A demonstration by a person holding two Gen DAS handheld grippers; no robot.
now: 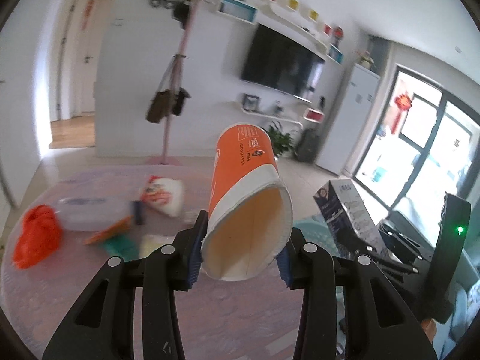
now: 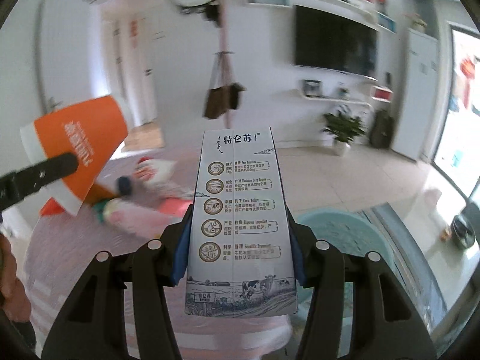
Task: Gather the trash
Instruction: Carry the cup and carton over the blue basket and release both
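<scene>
My left gripper is shut on an orange and white paper cup, held above the table with its open mouth toward the camera. The cup also shows in the right wrist view, with a left gripper finger across it. My right gripper is shut on a white and blue milk carton, held upright above the table edge. The carton also shows at the right of the left wrist view.
A round table with a pink cloth carries an orange plastic bag, a clear plastic box, a red and white snack bag and other wrappers. A teal basin sits below the table's right side.
</scene>
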